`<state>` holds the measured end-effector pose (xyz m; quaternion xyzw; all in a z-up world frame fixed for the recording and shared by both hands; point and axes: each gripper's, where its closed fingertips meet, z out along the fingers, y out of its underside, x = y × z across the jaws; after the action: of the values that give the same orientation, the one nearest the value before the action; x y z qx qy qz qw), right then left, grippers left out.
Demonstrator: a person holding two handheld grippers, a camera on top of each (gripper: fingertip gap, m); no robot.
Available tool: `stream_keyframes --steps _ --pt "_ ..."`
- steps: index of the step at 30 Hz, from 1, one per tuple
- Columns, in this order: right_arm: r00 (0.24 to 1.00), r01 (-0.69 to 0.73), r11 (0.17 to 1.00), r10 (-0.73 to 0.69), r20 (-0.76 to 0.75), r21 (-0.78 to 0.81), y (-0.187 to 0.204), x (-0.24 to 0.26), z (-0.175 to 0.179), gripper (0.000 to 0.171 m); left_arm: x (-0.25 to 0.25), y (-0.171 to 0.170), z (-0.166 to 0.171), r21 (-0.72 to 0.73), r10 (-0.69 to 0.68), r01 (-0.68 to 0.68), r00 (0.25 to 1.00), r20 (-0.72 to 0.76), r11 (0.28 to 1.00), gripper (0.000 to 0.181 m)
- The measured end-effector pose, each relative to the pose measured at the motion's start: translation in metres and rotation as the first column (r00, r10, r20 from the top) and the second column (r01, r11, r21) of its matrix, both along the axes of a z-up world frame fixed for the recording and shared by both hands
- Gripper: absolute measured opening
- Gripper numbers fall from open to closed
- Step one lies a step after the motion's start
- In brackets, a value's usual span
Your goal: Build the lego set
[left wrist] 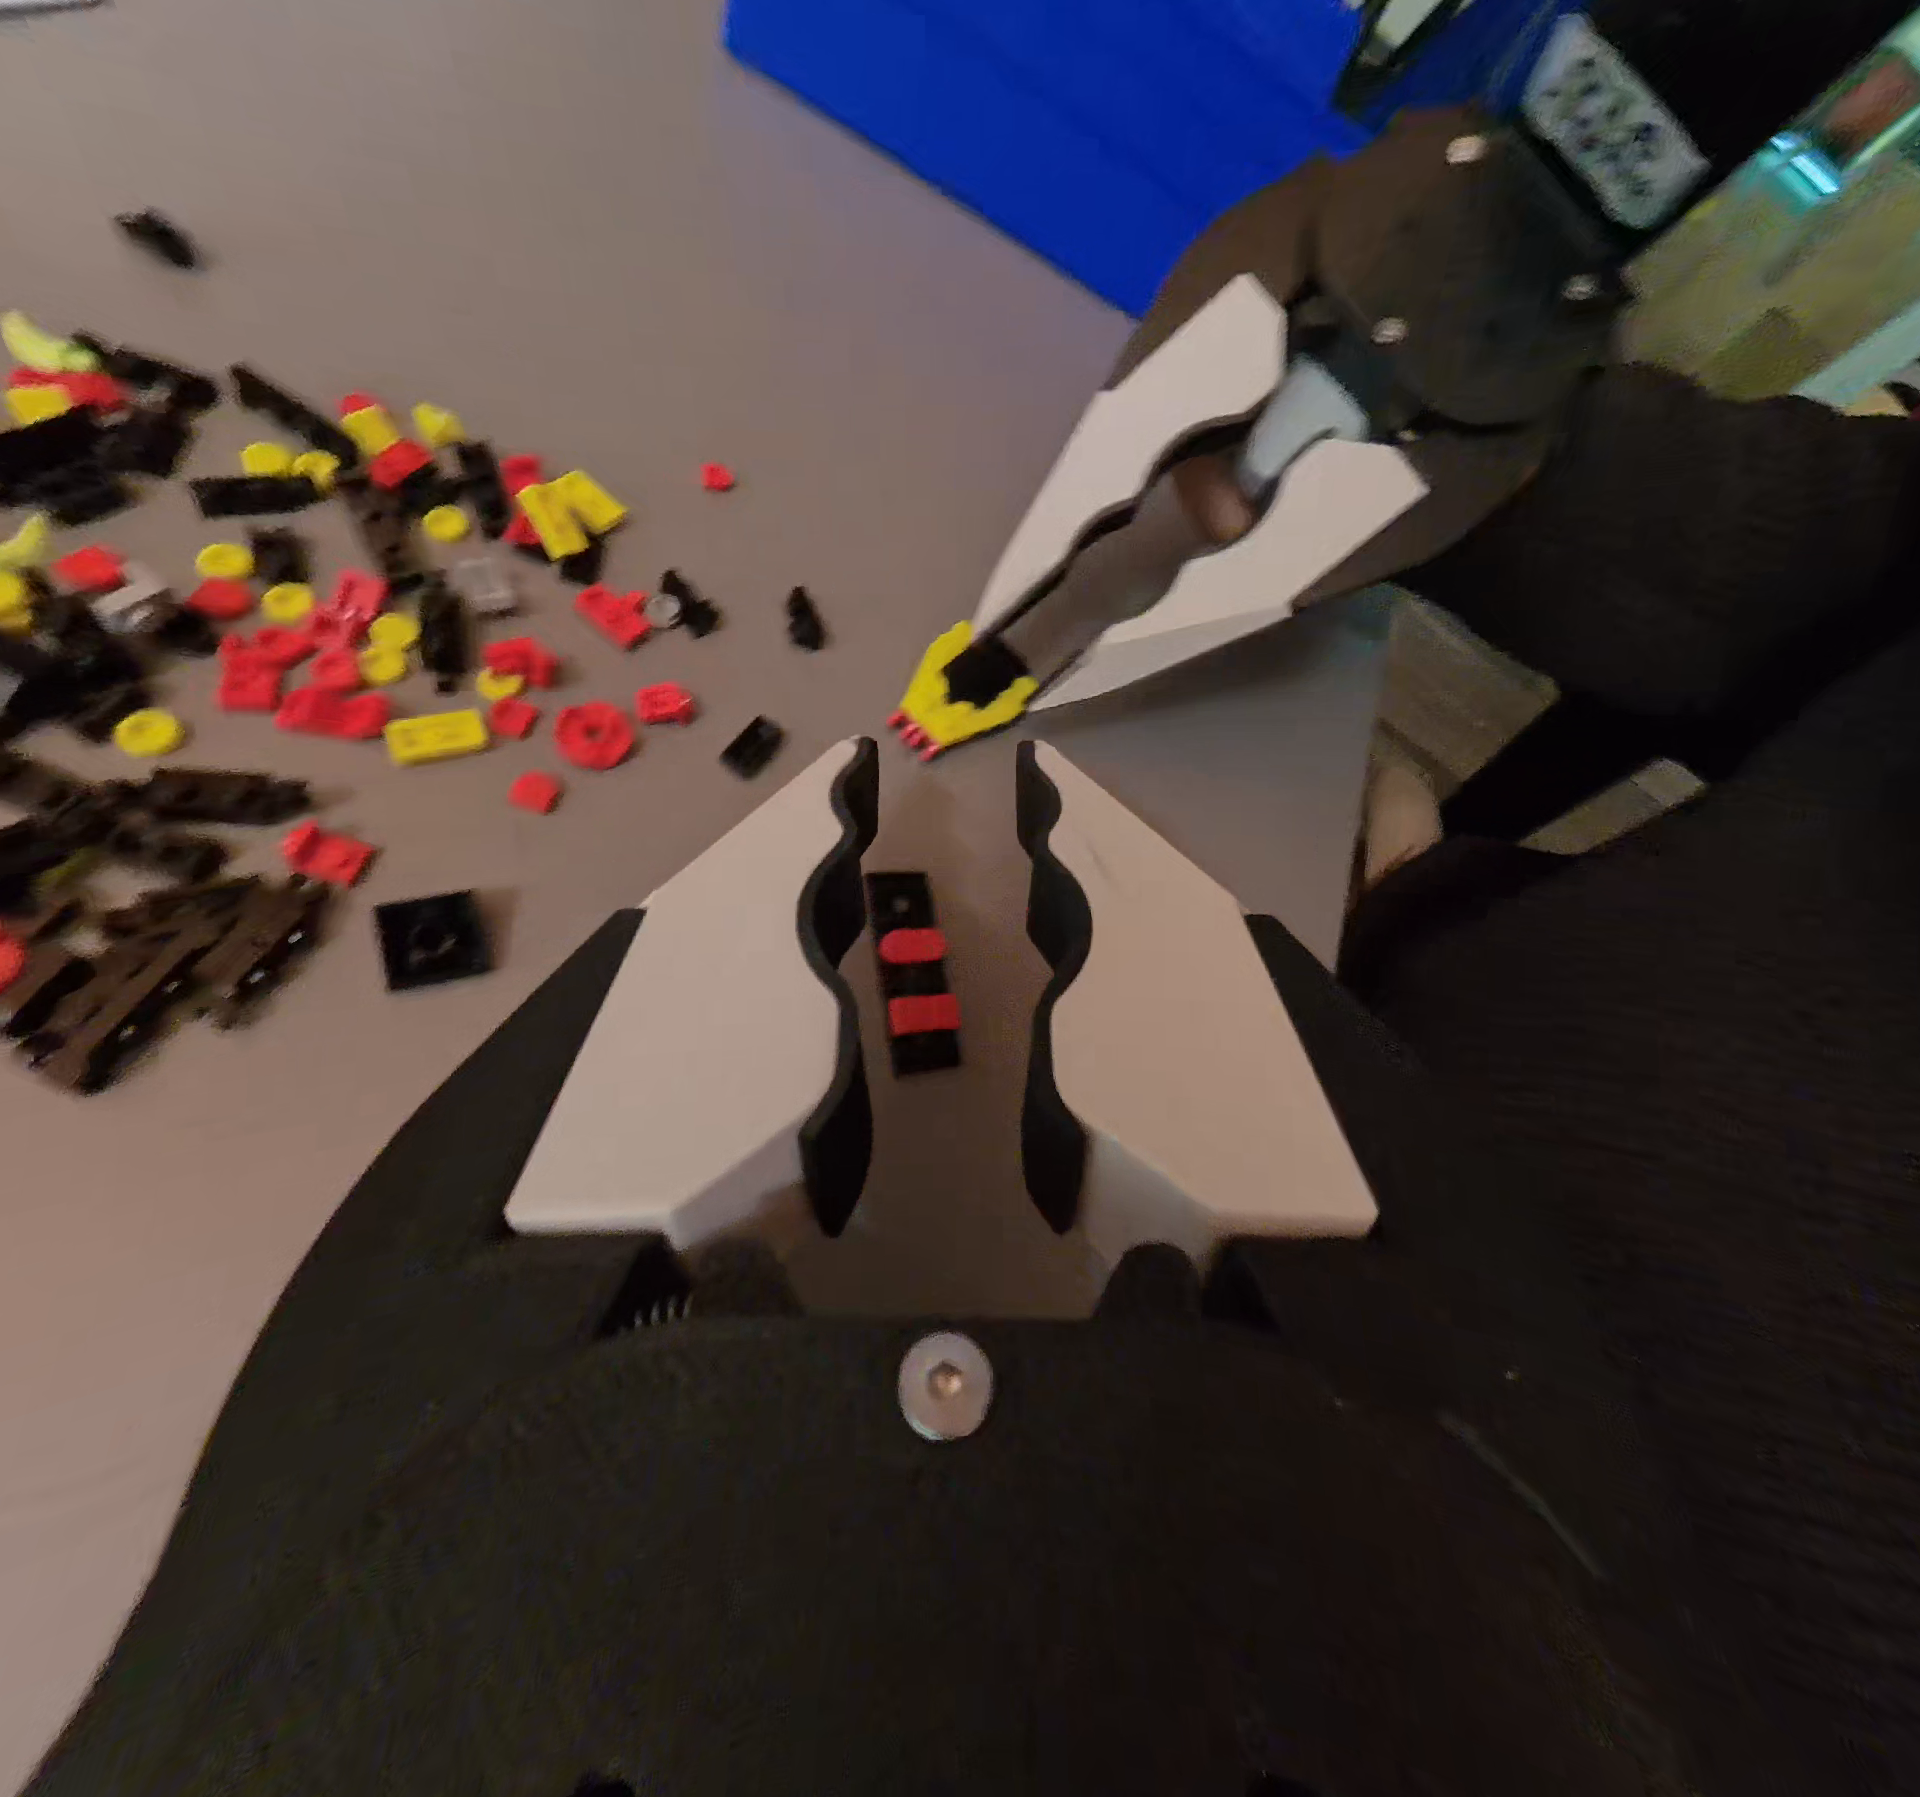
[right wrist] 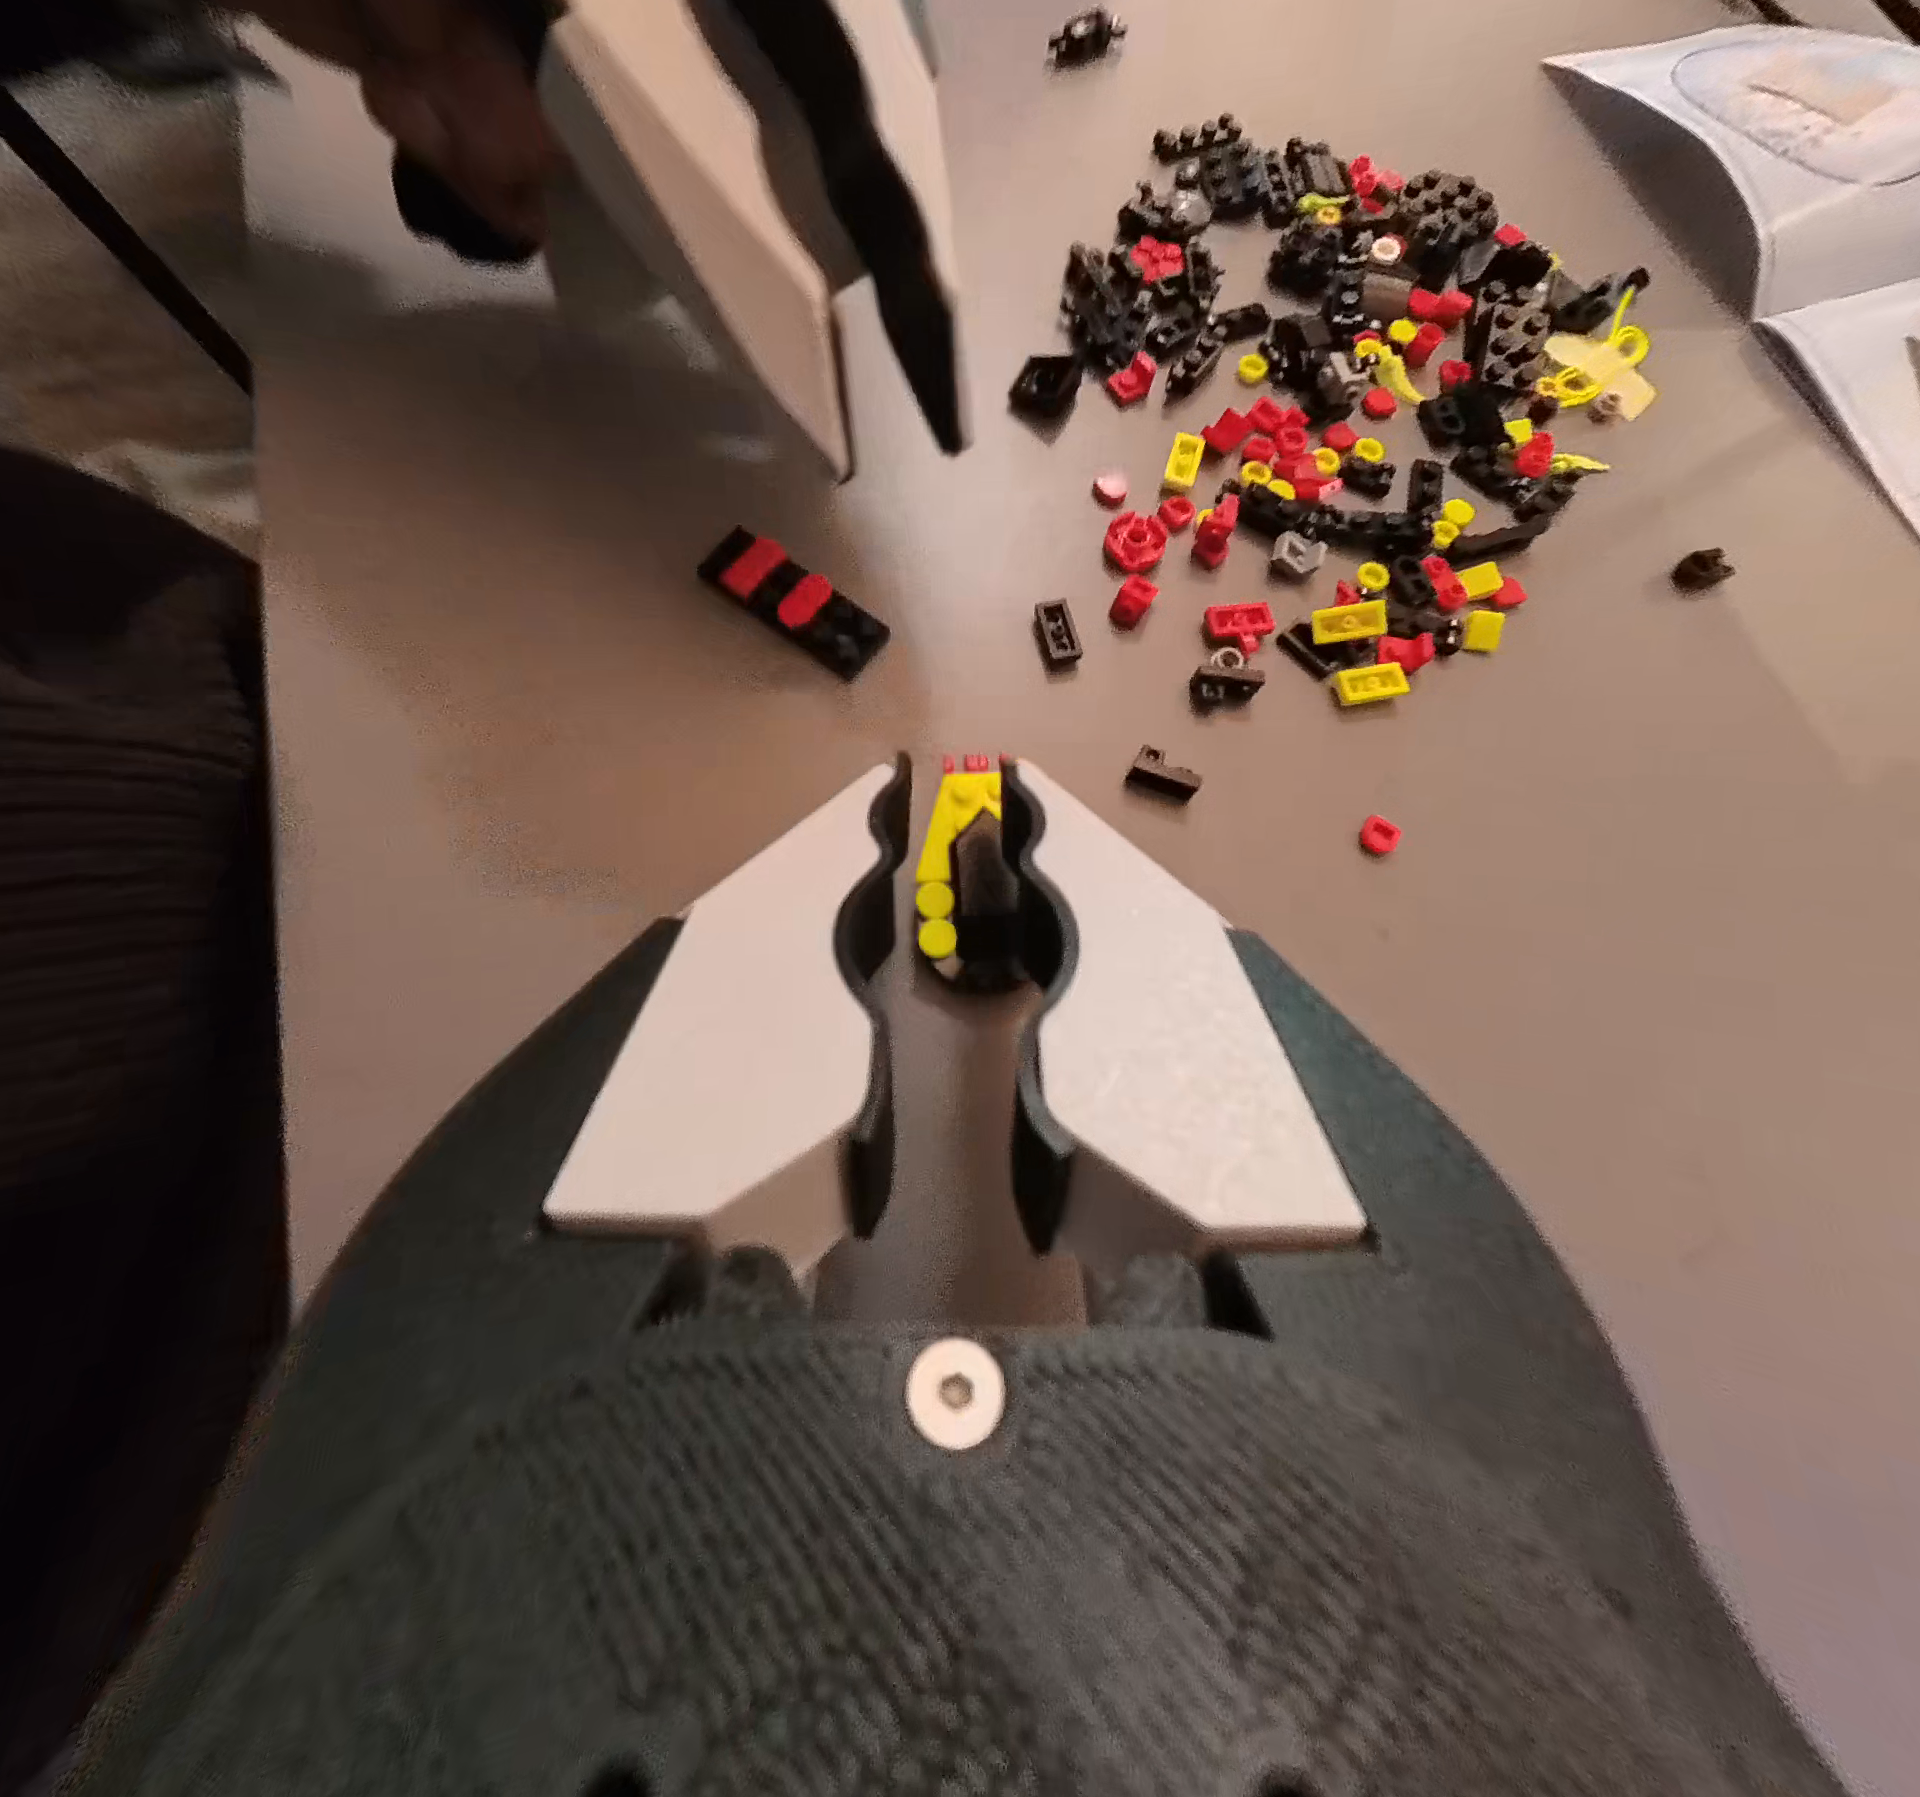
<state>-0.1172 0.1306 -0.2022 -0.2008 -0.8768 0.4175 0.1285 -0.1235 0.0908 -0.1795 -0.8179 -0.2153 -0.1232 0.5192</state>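
My right gripper (right wrist: 956, 771) is shut on a small yellow, black and red lego assembly (right wrist: 961, 838), held above the table; in the left wrist view this gripper (left wrist: 1003, 672) and the assembly (left wrist: 966, 687) show at centre right. My left gripper (left wrist: 945, 760) is open and empty, hovering over a black plate with red pieces (left wrist: 914, 978) that lies on the table between its fingers. That plate shows in the right wrist view (right wrist: 795, 599), under the left gripper's fingers (right wrist: 894, 220). A pile of loose black, red and yellow lego pieces (right wrist: 1340, 397) lies to the right, on the left in the left wrist view (left wrist: 260, 625).
An open instruction booklet (right wrist: 1787, 189) lies at the far right of the grey table (right wrist: 520, 604). A blue box (left wrist: 1018, 43) stands at the back. A black square plate (left wrist: 431, 937) and single small pieces (right wrist: 1164, 773) lie apart from the pile. The table edge is at the left (right wrist: 249, 376). One gripper's finger ends stand about 5 centimeters off the other's.
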Motion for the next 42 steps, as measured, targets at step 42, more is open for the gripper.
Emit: stream_keyframes --steps 42 --pt "0.983 -0.185 0.983 0.185 0.012 -0.019 -0.044 0.014 -0.001 0.021 -0.045 -0.062 -0.046 -0.29 0.282 -0.358 0.92 -0.273 0.888 0.028"
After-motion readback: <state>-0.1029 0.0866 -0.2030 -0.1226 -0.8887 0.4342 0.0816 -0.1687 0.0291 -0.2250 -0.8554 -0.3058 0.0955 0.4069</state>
